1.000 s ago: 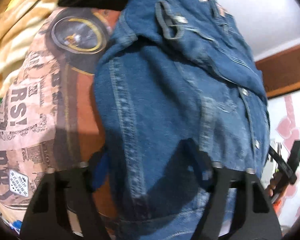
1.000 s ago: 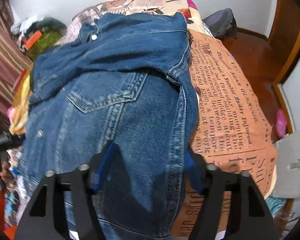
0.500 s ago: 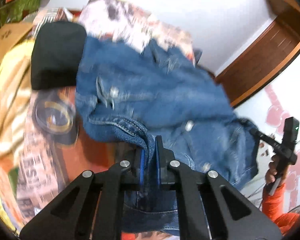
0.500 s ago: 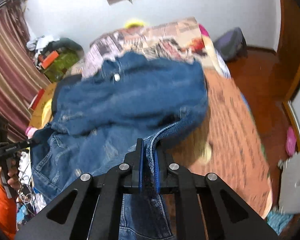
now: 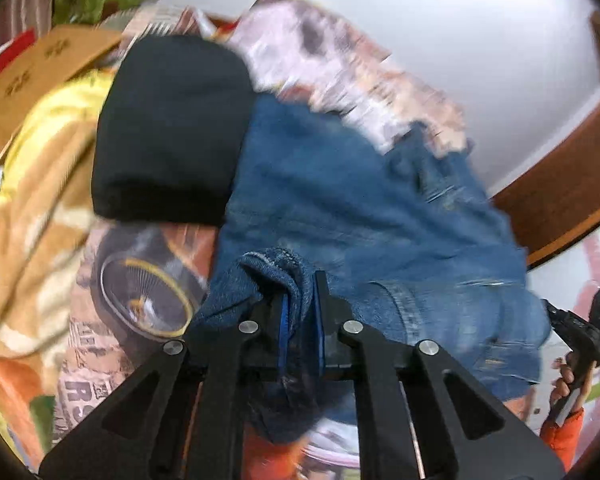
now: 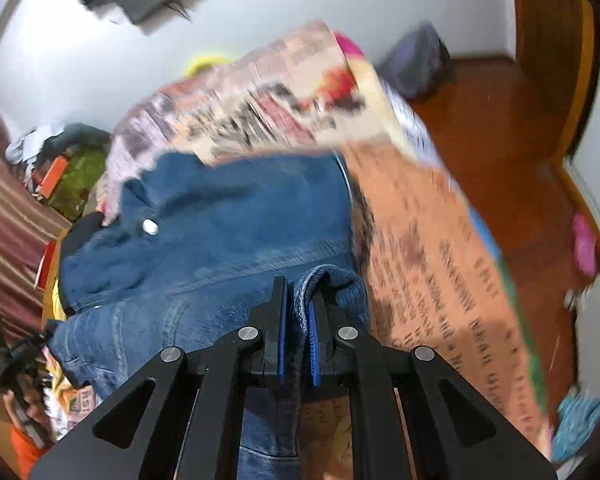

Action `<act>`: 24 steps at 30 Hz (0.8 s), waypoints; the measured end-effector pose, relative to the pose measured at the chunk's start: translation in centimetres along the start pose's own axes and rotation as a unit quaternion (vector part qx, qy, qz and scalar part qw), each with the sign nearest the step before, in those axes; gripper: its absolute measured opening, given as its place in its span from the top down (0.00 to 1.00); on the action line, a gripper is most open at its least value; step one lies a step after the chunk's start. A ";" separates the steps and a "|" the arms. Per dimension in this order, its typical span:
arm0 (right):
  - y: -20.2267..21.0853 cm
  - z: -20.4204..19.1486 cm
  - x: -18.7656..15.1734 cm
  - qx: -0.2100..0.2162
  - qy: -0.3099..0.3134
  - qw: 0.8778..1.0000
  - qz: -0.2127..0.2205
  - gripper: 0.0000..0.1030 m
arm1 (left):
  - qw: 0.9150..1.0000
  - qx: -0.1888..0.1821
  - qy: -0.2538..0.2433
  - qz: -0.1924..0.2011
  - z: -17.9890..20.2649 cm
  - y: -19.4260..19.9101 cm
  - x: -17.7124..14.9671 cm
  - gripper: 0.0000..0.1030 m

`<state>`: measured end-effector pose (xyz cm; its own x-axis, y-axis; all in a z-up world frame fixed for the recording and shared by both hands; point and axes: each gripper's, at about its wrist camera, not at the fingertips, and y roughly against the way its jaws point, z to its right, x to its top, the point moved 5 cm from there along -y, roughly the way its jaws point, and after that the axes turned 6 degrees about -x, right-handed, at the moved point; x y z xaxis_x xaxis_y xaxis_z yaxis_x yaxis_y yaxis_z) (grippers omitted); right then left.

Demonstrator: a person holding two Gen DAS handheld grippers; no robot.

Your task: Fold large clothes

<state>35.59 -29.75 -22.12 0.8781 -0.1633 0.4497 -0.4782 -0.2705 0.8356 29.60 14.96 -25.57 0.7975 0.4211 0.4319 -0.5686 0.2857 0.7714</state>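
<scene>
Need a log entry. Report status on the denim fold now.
Left gripper and right gripper shut on denim jacket edge. Jacket bunched on printed bedspread. Black cushion touches jacket.

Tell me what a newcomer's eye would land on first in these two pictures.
First, the blue denim jacket sprawled across the middle of the newsprint-patterned bedspread, with a fold of its hem clamped in each pair of tongs, left and right, at the bottom centre of each view. Next, the black cushion beside the jacket in the left view, lying against a yellow blanket.
</scene>
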 end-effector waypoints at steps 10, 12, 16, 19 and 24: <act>2.6 -2.0 -1.0 -0.066 0.086 0.994 0.018 0.87 | 0.999 0.003 -0.014 -0.030 -0.3 -0.4 -1.5 0.65; 3.4 -2.7 -1.5 -0.094 0.126 0.987 0.019 0.79 | 0.999 -0.022 -0.006 -0.023 -0.2 0.9 -1.8 0.50; 5.3 -4.2 -3.0 -0.098 0.171 0.980 0.033 0.47 | 0.999 -0.037 -0.005 -0.018 -0.1 2.8 -2.8 0.42; 6.0 -4.8 -4.4 -0.089 0.182 0.979 0.033 0.40 | 0.999 -0.018 -0.024 -0.020 0.0 3.7 -3.7 0.33; 5.2 -4.6 -6.3 -0.068 0.162 0.984 0.005 0.40 | 0.998 -0.002 -0.045 -0.044 0.1 3.7 -6.0 0.33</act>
<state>27.69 -25.74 -19.15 0.8421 0.1522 0.5174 -0.5003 -0.1380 0.8548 22.75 13.38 -25.21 0.8594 0.3144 0.4032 -0.4962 0.3227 0.8060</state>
